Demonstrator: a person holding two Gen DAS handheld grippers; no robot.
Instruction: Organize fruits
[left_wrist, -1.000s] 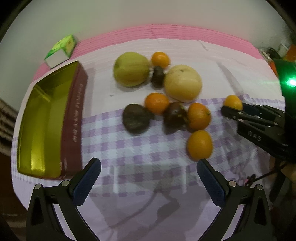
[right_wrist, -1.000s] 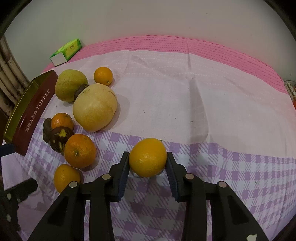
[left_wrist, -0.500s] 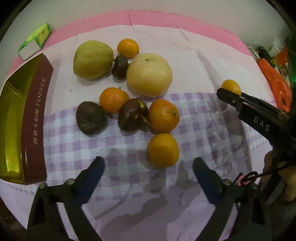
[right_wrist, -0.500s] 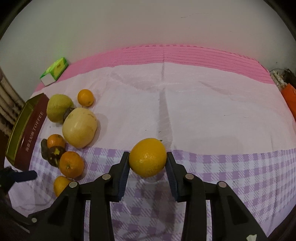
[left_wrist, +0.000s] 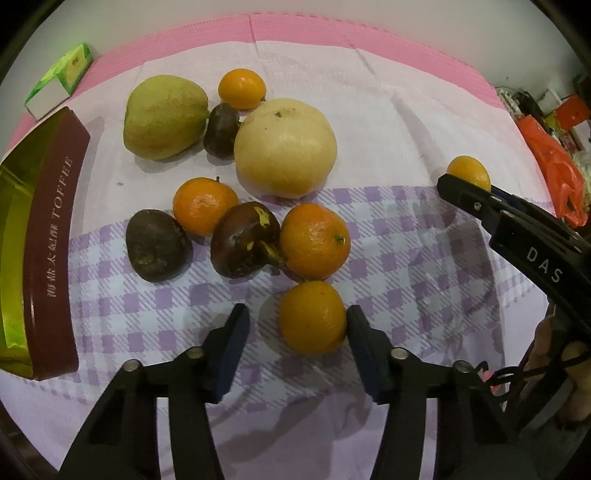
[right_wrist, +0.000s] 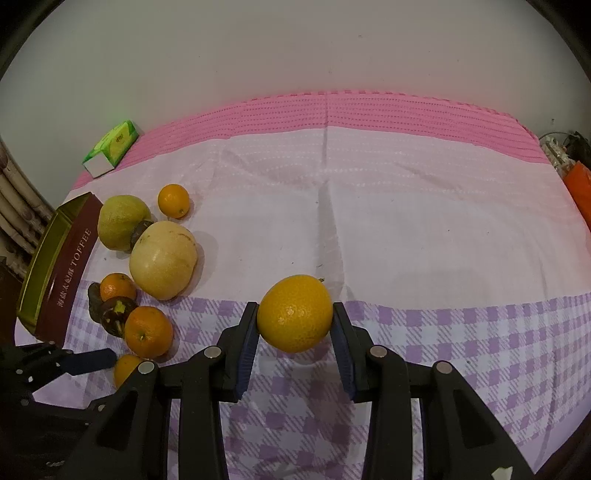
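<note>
My right gripper (right_wrist: 294, 325) is shut on a yellow-orange orange (right_wrist: 294, 313) and holds it above the checked cloth; it shows at the right of the left wrist view (left_wrist: 468, 172). My left gripper (left_wrist: 297, 325) is open around a small orange (left_wrist: 312, 316) on the cloth; the right finger (left_wrist: 360, 332) touches it, the left finger stands apart. Beyond lie more oranges (left_wrist: 314, 240), dark mangosteens (left_wrist: 244, 244), a green pear-like fruit (left_wrist: 164, 116) and a pale round fruit (left_wrist: 285, 147). A gold and maroon toffee tin (left_wrist: 48, 236) stands open at the left.
A green and white box (left_wrist: 59, 79) lies at the back left on the pink mat. An orange plastic bag (left_wrist: 554, 170) and clutter sit at the far right edge. The wall (right_wrist: 295, 55) runs behind the table.
My left gripper has moved forward and narrowed around the nearest small orange. My right gripper has lifted and drawn back with its orange.
</note>
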